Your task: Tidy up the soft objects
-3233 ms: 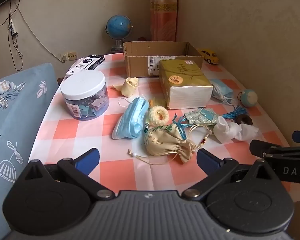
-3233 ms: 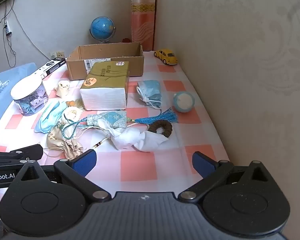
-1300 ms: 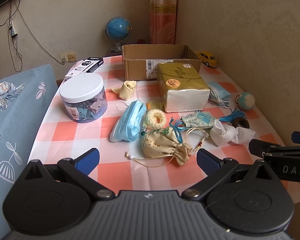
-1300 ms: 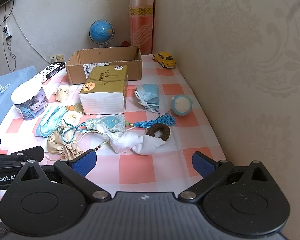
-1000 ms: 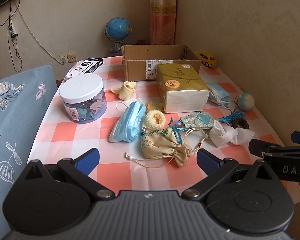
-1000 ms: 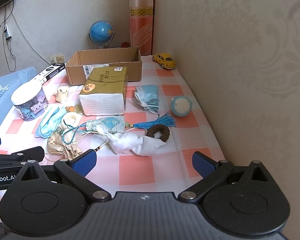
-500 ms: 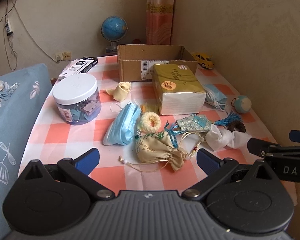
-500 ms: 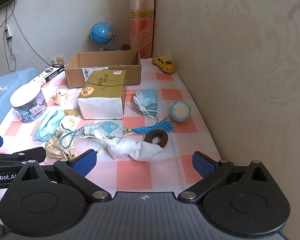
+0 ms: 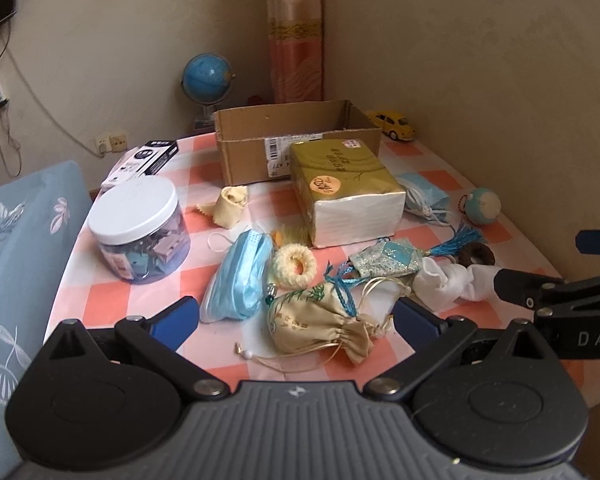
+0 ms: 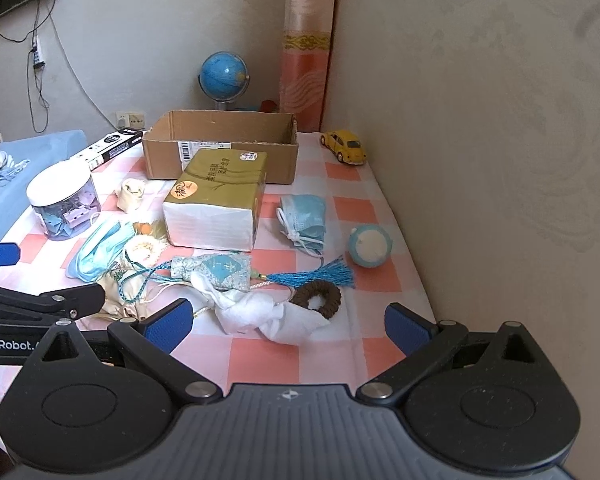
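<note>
— Where did the soft things lie?

— Heaped in the middle of the checked table (image 9: 80,312), short of the open cardboard box (image 9: 296,140) at the back, which I took for their destination (nothing showed inside it from where the cameras looked). A beige drawstring pouch (image 9: 316,320) sat nearest the left gripper (image 9: 296,320), just ahead of it and between its two blue pads. Beside it lay a blue face mask (image 9: 240,272) and a cream hair tie (image 9: 294,264), touching.

— And on the other side?

— A crumpled white cloth (image 10: 260,312) lay straight ahead of the right gripper (image 10: 286,320), between its pads, with a brown hair tie (image 10: 318,298) touching its far edge and a tasselled blue sachet (image 10: 216,268) resting just behind. A second face mask (image 10: 306,216) and a small blue ball (image 10: 370,246) lay apart, nearer the wall.

— Were the grippers holding anything?

— No. Both stood spread wide and empty, hovering over the near edge of the table, side by side. I judged that each was lined up on its own nearest piece. The tissue pack (image 9: 344,196) stood between the heap and the box.
</note>
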Demonstrator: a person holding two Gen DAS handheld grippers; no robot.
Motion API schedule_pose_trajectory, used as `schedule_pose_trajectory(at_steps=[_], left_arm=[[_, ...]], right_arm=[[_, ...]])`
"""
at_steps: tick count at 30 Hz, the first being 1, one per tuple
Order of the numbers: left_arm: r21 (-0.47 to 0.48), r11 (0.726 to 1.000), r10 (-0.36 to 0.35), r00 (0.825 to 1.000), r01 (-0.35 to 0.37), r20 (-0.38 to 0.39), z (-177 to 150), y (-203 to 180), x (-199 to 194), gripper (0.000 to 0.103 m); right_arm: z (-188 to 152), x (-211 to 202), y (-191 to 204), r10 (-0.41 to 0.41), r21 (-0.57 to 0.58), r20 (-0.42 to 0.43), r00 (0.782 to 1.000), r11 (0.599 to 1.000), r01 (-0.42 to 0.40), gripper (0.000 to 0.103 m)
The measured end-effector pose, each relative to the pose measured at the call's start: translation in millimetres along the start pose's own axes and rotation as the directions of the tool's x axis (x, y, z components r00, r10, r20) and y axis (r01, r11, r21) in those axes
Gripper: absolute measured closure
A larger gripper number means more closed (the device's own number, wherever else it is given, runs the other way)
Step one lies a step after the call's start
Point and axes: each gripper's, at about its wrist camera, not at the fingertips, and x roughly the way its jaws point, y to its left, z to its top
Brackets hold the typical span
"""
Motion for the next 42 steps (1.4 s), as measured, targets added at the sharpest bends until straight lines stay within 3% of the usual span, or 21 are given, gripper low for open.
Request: schedule_pose_trajectory(at_steps=[20,30,42], left_arm=[[0.08,0.978,-0.19,0.98,0.194,-0.062,-20,10,40,0.001],[0.086,0.97,-0.221,0.971,0.229,-0.091,-20,10,62,0.004],[0.093,0.965,-0.236,0.967,0.245,-0.099,-16,7,77,0.016]], right_arm=[[-21,39,-4,0.088,-0.077,-0.039,0.995,0.993,-0.091,0.0],[-32,60,-14,0.123,-0.04,-0.083,0.989,0.991,-0.127,0.0],[-31,69,-17,0.142,-0.031,-0.089,0.986,0.989,-0.145,0.0]])
